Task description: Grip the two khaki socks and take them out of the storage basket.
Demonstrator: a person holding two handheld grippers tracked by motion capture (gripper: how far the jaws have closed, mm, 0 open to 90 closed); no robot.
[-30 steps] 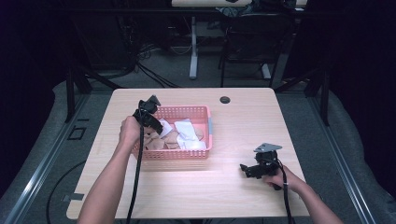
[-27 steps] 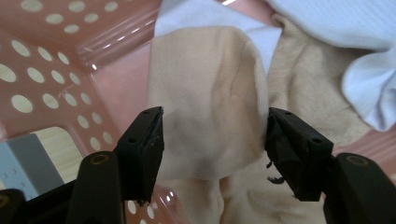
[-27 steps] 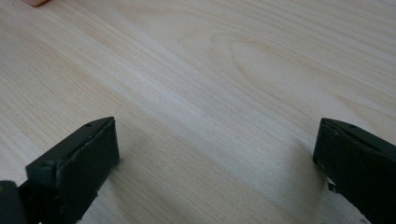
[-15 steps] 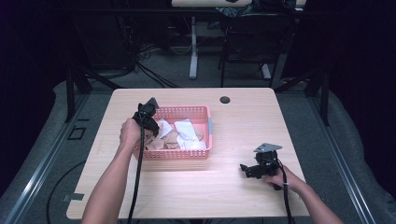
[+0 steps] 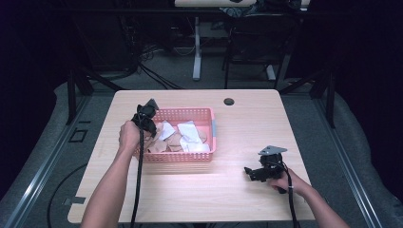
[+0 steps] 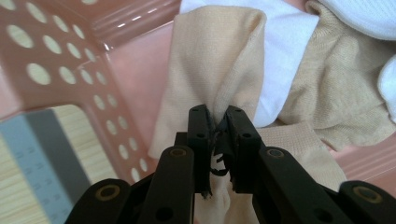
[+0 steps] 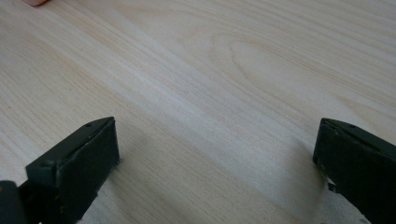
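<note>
Dark floor, cables and chair legs ring a pale wooden table (image 5: 190, 194) on which little stands. At its left half sits a pink perforated basket (image 5: 183, 156) heaped with beige and white cloths. The left gripper (image 6: 217, 128) reaches into the basket's left end with its jaws pressed together on a fold of beige cloth (image 6: 219, 60), which rises from the pinch as a tented ridge running away from the claw toward the white cloth (image 6: 285, 51) behind it. Since the fabric is already caught and the basket wall (image 6: 60, 70) stands just beside the claw on its left, the likely next move is a straight lift, upward and clear of that wall. Farther right, well apart from the basket, the right gripper (image 5: 259, 172) hovers low near the table's front edge, jaws spread wide over bare wood and holding nothing; the left hand is plainly the nearer one. How much of the beige cloth lies buried under the others is hard to make out.
</note>
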